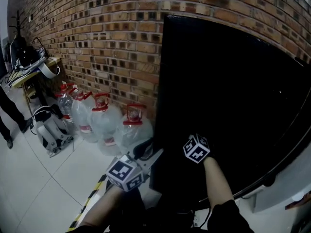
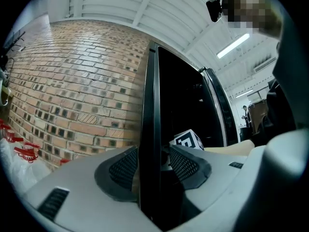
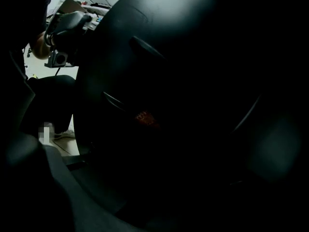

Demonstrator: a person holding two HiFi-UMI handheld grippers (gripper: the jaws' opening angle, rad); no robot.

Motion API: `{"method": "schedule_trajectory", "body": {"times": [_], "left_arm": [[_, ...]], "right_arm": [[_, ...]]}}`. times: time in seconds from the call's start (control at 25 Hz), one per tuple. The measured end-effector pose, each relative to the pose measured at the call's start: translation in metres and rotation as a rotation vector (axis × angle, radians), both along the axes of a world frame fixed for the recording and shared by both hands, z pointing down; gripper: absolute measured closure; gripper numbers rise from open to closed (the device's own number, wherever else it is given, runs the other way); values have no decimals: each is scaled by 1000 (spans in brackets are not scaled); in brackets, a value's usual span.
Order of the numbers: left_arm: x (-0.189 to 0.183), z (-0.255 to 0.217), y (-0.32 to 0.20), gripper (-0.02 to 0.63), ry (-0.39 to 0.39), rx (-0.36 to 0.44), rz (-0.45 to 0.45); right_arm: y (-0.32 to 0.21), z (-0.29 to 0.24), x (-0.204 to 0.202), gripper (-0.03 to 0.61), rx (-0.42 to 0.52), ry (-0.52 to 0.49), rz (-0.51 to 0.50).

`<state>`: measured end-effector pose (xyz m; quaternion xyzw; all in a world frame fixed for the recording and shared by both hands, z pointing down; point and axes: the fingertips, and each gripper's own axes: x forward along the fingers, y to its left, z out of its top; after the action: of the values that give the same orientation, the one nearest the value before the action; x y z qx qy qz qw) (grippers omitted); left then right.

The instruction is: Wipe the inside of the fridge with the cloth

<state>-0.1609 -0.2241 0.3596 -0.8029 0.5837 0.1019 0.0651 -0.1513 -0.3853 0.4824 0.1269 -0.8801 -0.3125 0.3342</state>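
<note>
1. Forearms (image 1: 218, 183): two, at the lower edge of the head view, each hand carrying a gripper.
2. Left gripper (image 2: 153, 164): the jaws stand partly apart and are clamped on the edge of the fridge door (image 1: 228, 96). One ribbed pad (image 2: 124, 167) presses on the side facing the wall, the other on the dark side. Its marker cube (image 1: 125, 173) is tilted towards the floor.
3. Right gripper (image 1: 197, 148): just right of the left one, set against the black door. Only its marker cube stands out. Its own view is almost wholly dark, so I cannot tell how wide the jaws are or whether anything is between them.
4. Fridge door: a tall, glossy black panel that fills the right half of the head view. It stands upright, with its near edge beside the brick wall (image 1: 97, 38).
5. Floor (image 1: 43, 178): pale tiles, with a yellow-and-black striped strip (image 1: 90, 200) running below the left gripper.
6. Water bottles (image 1: 104, 123): large, clear, with red caps and handles, in a row on the floor along the foot of the wall, just left of the fridge.
7. Worktop (image 1: 34, 69): far left against the wall, cluttered with dark items.
8. Person's legs (image 1: 8, 115): at the far left edge, standing on the floor.
</note>
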Motion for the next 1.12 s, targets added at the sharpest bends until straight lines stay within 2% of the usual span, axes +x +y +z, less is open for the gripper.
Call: {"method": "schedule_trajectory", "body": {"times": [0.24, 0.4, 0.64, 1.12], "left_arm": [[-4, 0, -7, 399, 2, -5, -13], [-2, 1, -14, 399, -2, -5, -19], [-4, 7, -23, 399, -35, -24, -37], [-4, 8, -22, 399, -4, -45, -62]], "right_arm": [[-30, 8, -2, 503, -25, -10, 64], [-41, -2, -8, 503, -25, -35, 69], [-82, 1, -12, 503, -51, -87, 176], [-130, -7, -14, 503, -28, -104, 340]]}}
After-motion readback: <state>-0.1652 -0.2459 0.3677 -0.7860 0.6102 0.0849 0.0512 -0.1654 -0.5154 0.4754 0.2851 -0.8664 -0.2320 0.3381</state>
